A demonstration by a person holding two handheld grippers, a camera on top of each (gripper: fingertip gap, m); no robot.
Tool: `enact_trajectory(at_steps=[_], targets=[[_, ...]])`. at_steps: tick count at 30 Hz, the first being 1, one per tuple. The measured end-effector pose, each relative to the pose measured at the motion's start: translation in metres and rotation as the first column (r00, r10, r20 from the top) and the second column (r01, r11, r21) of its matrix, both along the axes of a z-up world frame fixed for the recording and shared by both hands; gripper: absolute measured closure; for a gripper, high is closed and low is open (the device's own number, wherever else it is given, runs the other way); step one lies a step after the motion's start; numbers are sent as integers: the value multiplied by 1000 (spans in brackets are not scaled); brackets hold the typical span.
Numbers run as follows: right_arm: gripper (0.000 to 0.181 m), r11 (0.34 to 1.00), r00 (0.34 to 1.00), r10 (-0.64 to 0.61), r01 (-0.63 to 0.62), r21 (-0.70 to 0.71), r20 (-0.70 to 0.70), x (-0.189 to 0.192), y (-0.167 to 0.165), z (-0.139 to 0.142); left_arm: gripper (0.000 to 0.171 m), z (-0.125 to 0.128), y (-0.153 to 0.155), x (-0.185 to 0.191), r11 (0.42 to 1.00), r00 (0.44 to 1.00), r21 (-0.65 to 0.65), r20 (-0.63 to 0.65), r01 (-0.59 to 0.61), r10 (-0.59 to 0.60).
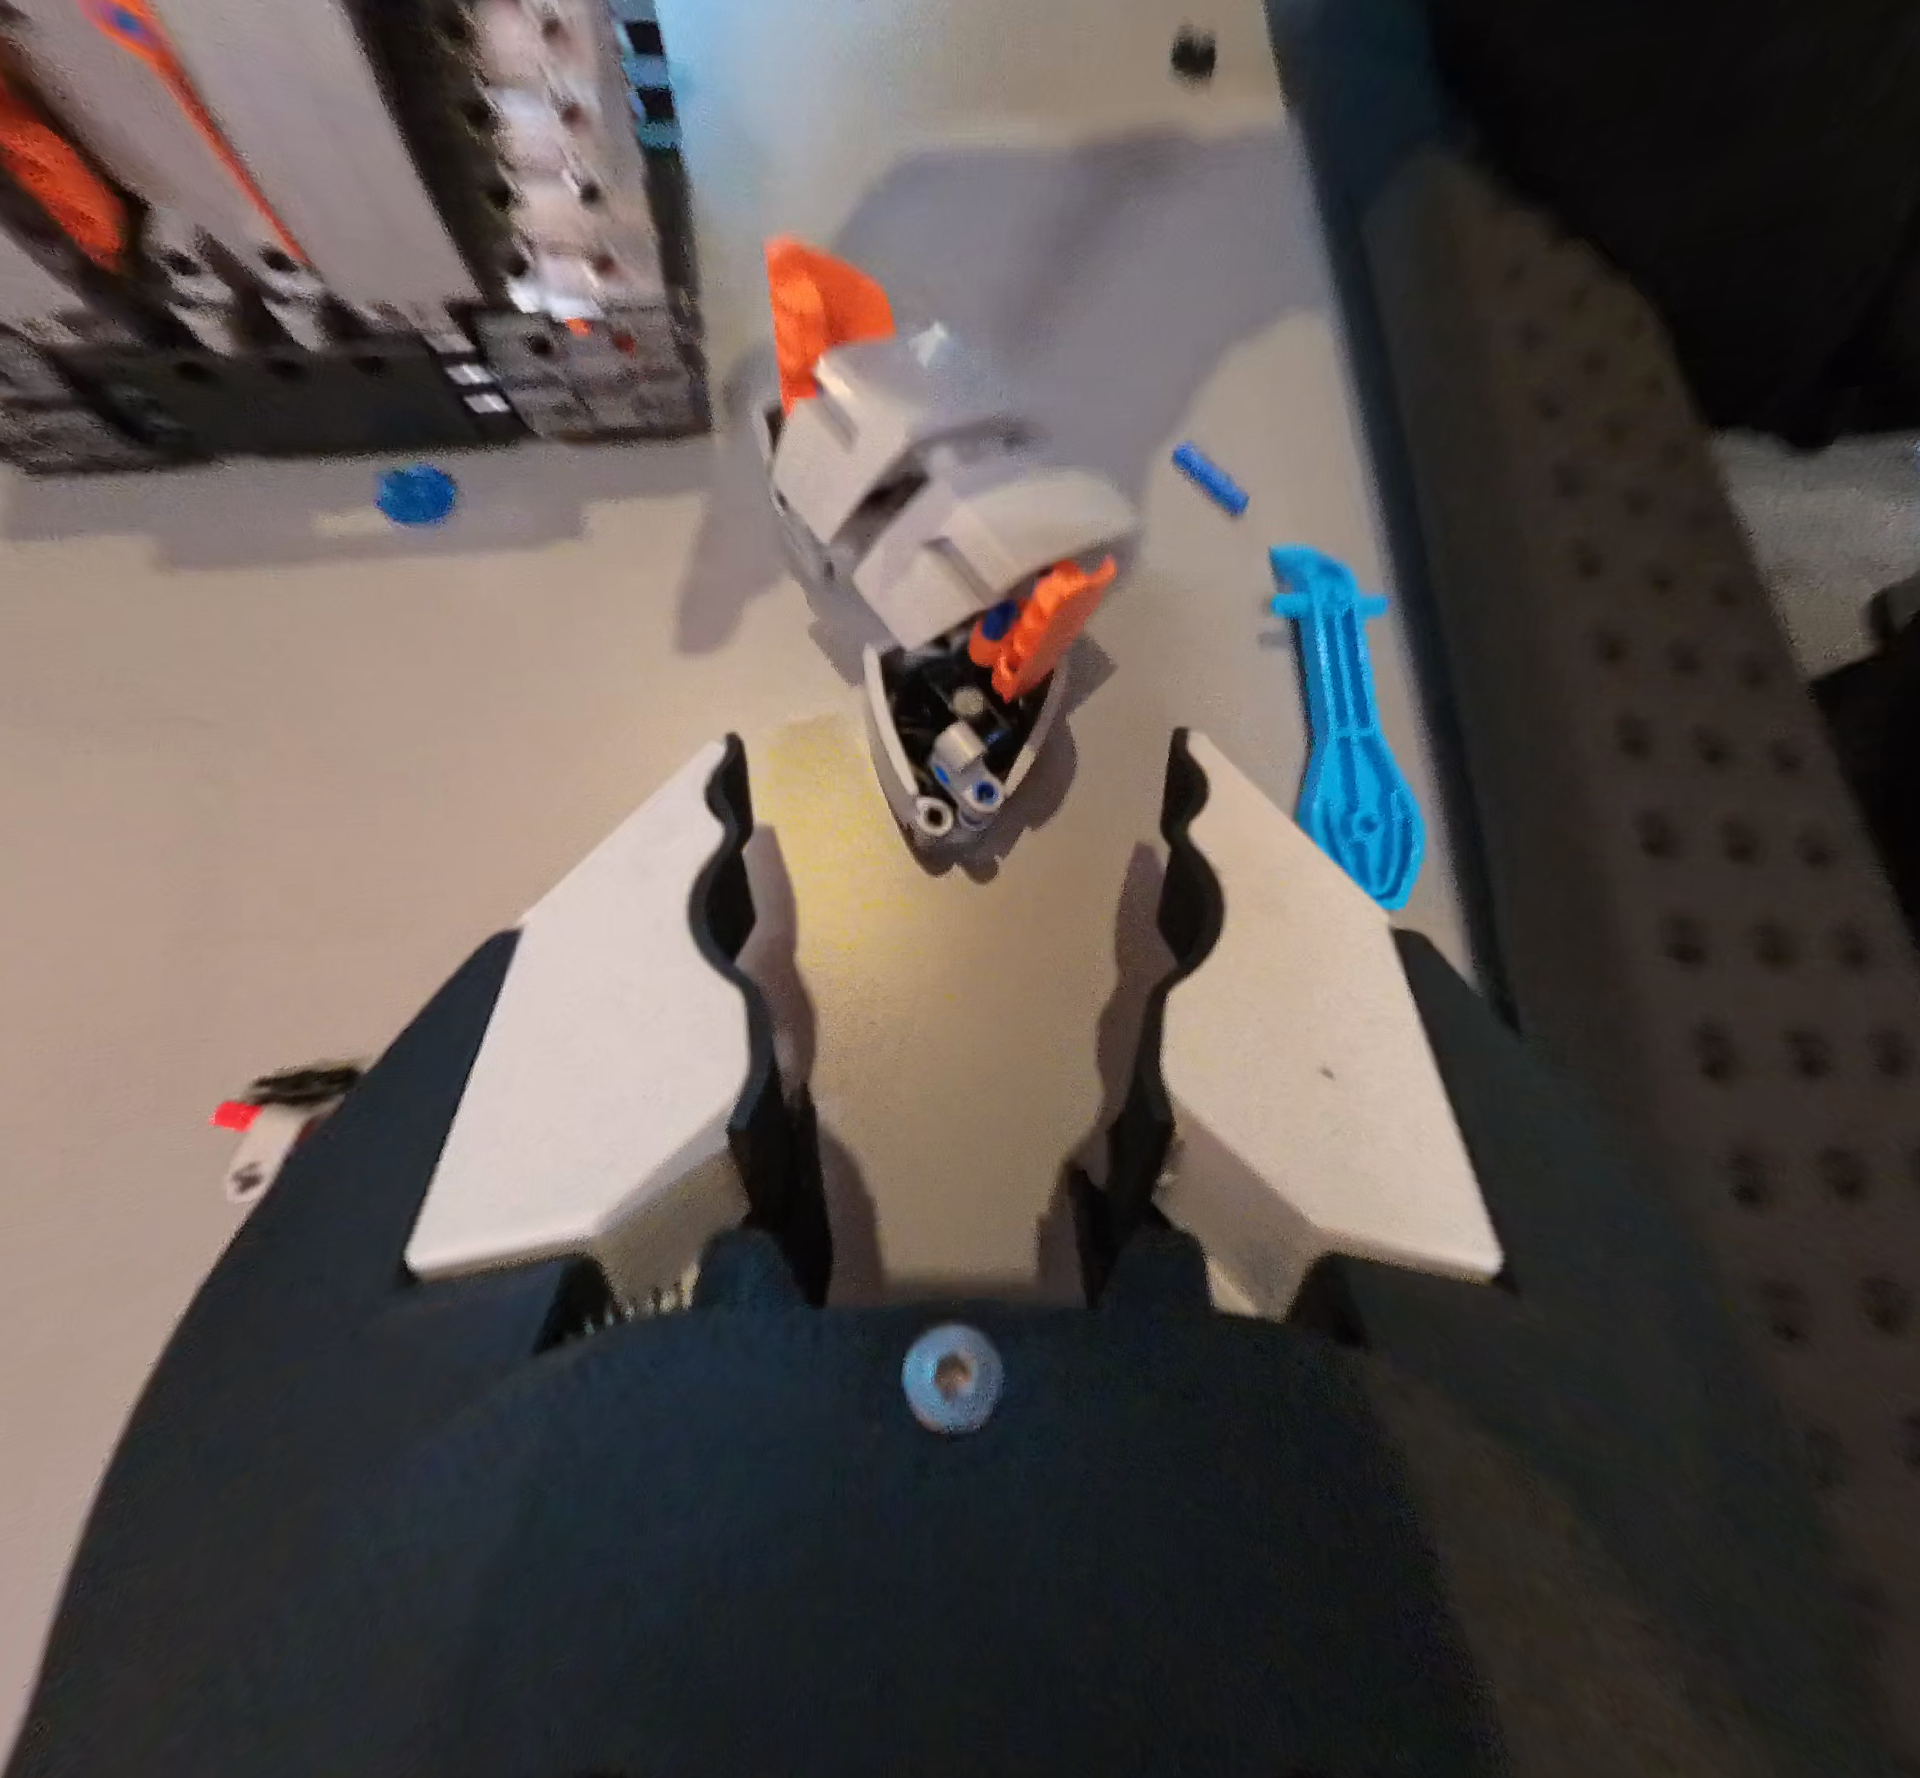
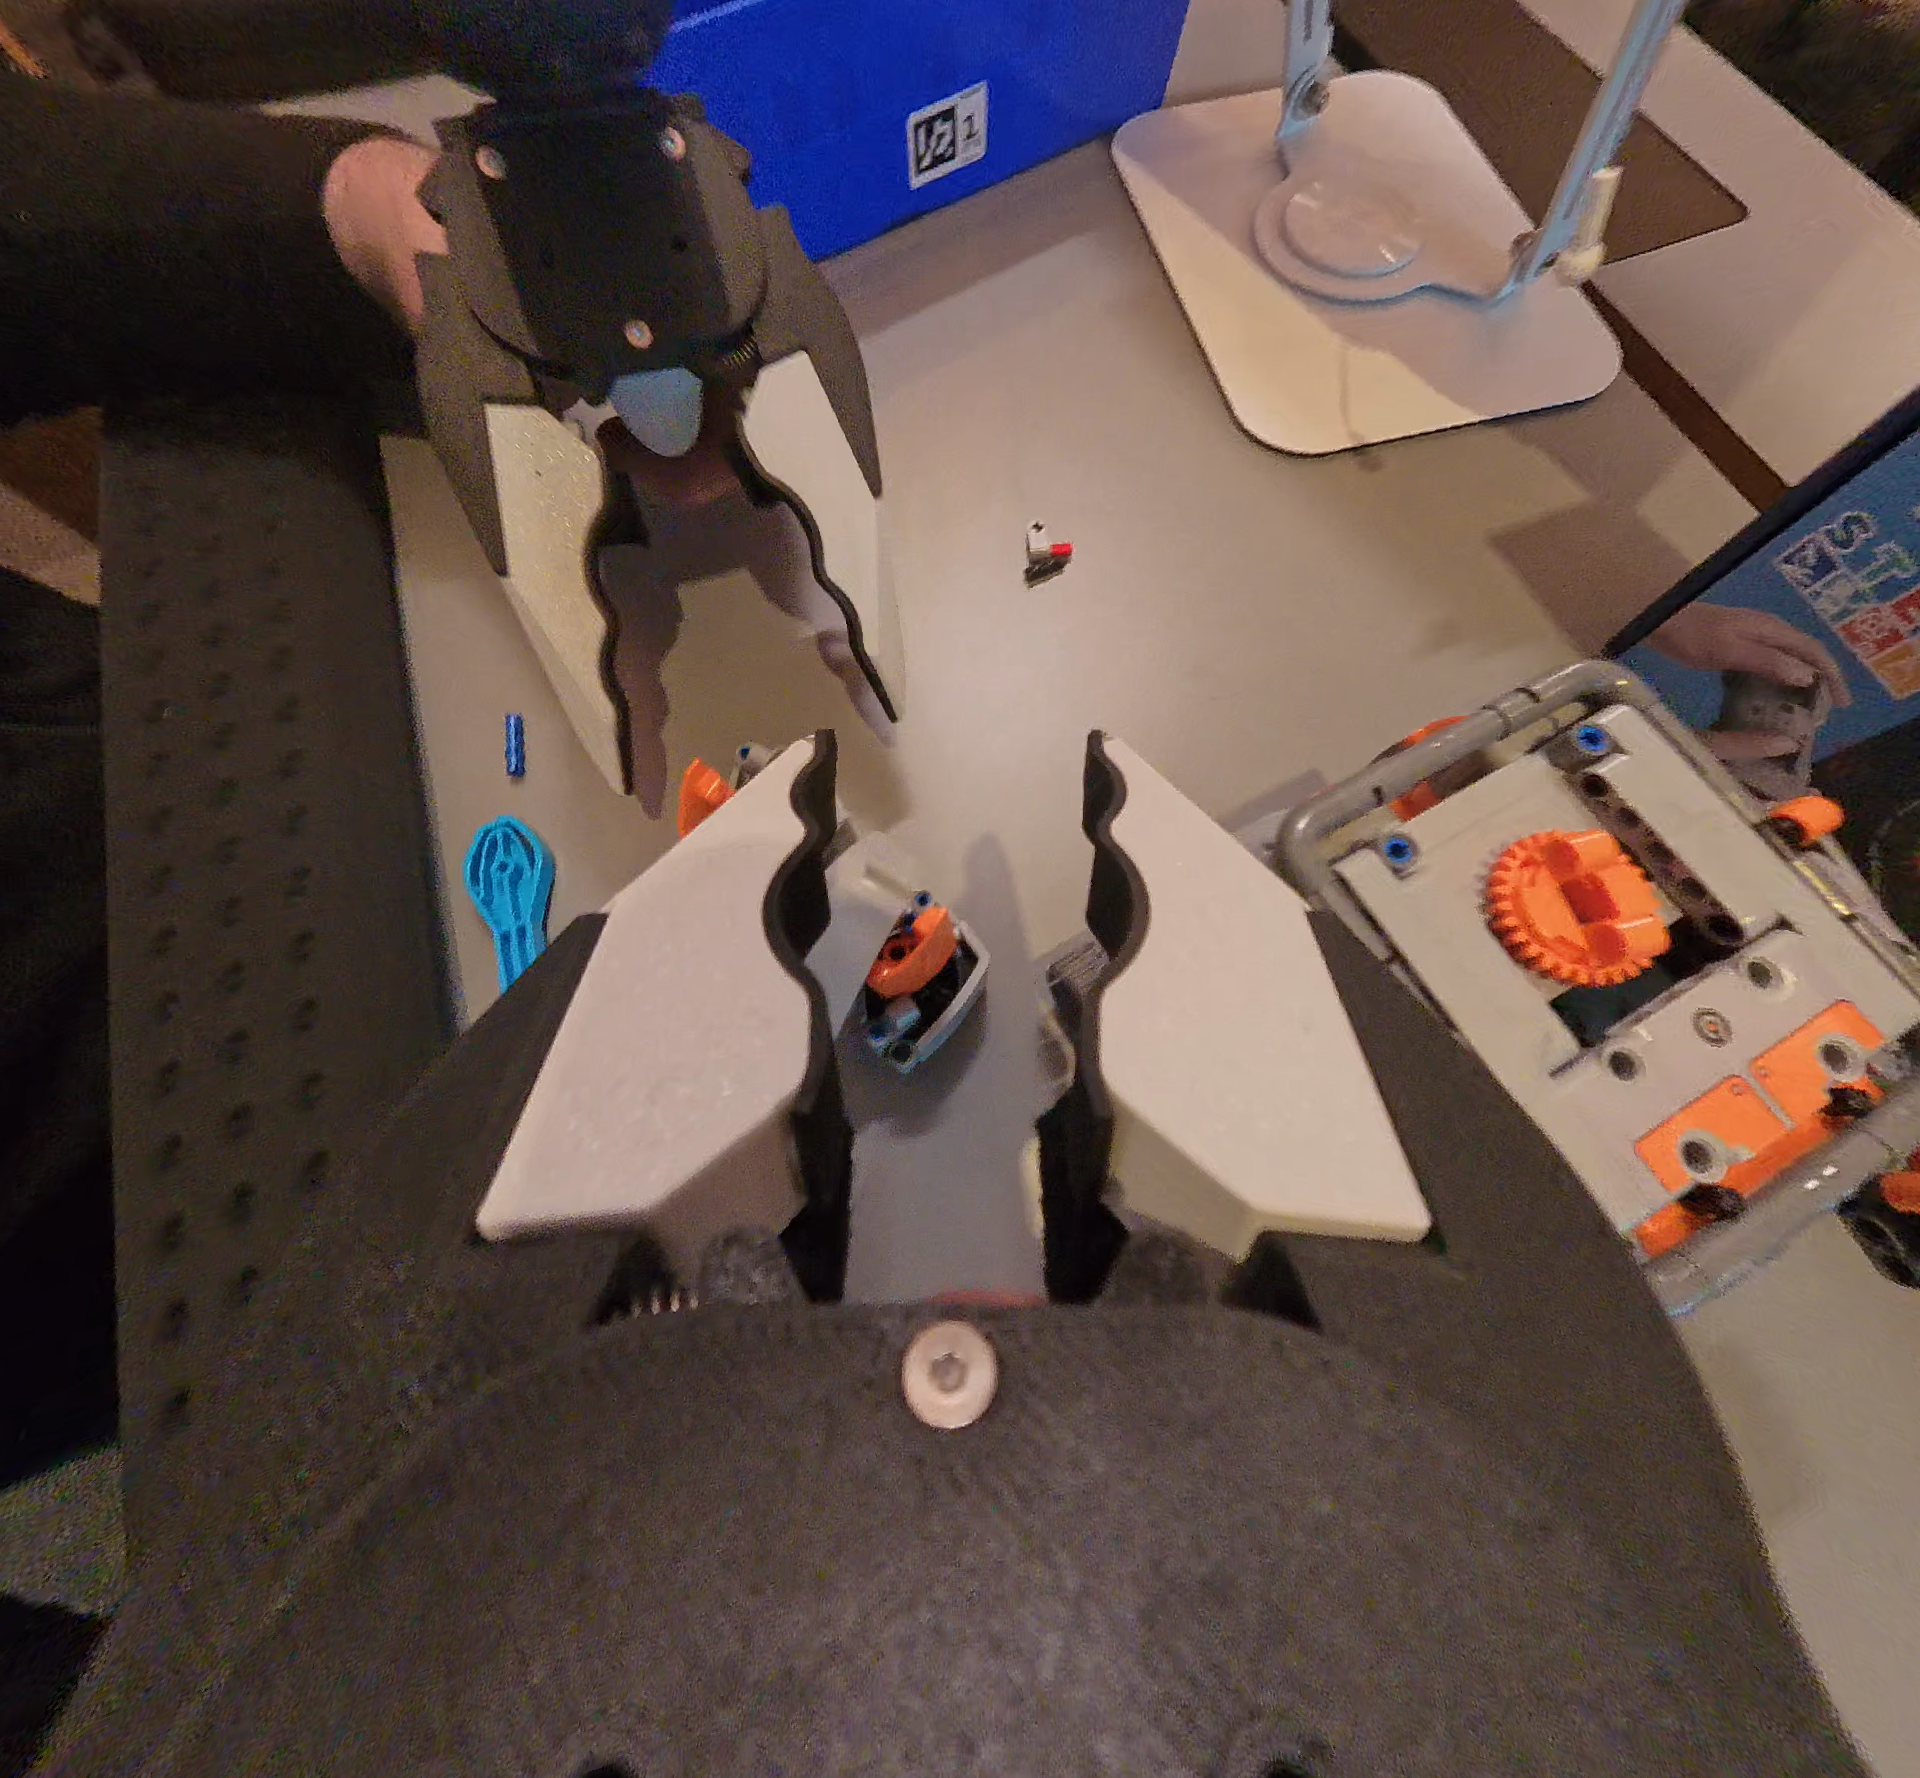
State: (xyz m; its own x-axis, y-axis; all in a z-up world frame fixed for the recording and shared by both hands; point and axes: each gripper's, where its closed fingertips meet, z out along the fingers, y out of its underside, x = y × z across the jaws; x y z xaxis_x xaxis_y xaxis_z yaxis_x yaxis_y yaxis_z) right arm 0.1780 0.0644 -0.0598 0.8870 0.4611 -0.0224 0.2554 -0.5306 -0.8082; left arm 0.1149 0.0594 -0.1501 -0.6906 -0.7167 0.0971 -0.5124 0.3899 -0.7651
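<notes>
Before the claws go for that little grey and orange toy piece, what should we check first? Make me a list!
1. Left claw open and empty: ok.
2. Right claw open and empty: ok.
3. Grey and orange piece lies free on the table, touching neither claw: ok.
4. Light blue tool lies apart from the piece: ok.
5. Small blue pin is out of the way: ok.
6. Whether the piece's parts are firmly joined: cannot tell.

2 close downward wrist cams
</notes>
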Motion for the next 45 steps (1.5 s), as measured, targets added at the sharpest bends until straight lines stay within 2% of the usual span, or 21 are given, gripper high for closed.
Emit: enact_trajectory(at_steps=[2,4,7,11,16,20,22,24,29,30,34,37,40,41,42,45], targets=[[135,998,999,37,-36,-43,14,-5,-7,-10,97,-18,0,1,997,1000,79,-23,7,-5],[133,991,996,81,-75,-111,43,-11,-16,-25,107,-24,-6,1,995,999,98,-19,29,-27],[131,976,988,127,-107,-189,92,-15,-22,-45,135,-22,-9,7,992,999,121,26,37,-40],[131,966,982,149,-121,-227,113,-18,-22,-56,136,-22,-6,11,987,997,163,70,18,-30],[131,979,981,140,-117,-166,133,-19,-13,-48,138,-13,24,11,941,987,325,156,-97,47],[133,987,974,152,-139,-82,169,-27,-4,-37,137,-4,60,1,816,965,537,248,-212,87],[132,987,973,159,-151,-60,168,-32,1,-35,137,7,79,-4,716,943,641,323,-278,76],[131,987,969,159,-152,-50,189,-35,5,-37,138,13,92,-11,582,933,752,358,-309,33],[129,979,947,203,-204,-21,250,-49,15,-44,138,13,85,-20,412,927,860,365,-302,-83],[129,977,939,208,-212,-15,274,-52,17,-46,138,11,81,-21,403,927,868,361,-292,-106],[129,974,927,226,-214,-73,298,-53,17,-61,138,11,71,-23,429,926,859,359,-279,-115],[129,972,923,233,-218,-84,307,-54,19,-65,140,9,63,-25,554,934,789,352,-265,-54],[129,967,915,254,-231,-109,312,-58,18,-72,142,8,48,-27,726,945,638,323,-256,48],[128,964,911,262,-235,-121,317,-59,18,-75,148,6,41,-28,771,952,590,300,-240,67],[127,963,907,267,-237,-129,325,-59,18,-77,149,2,36,-30,800,958,560,278,-217,65],[128,959,898,276,-234,-161,342,-59,17,-85,137,-1,28,-35,846,968,506,246,-166,42]])
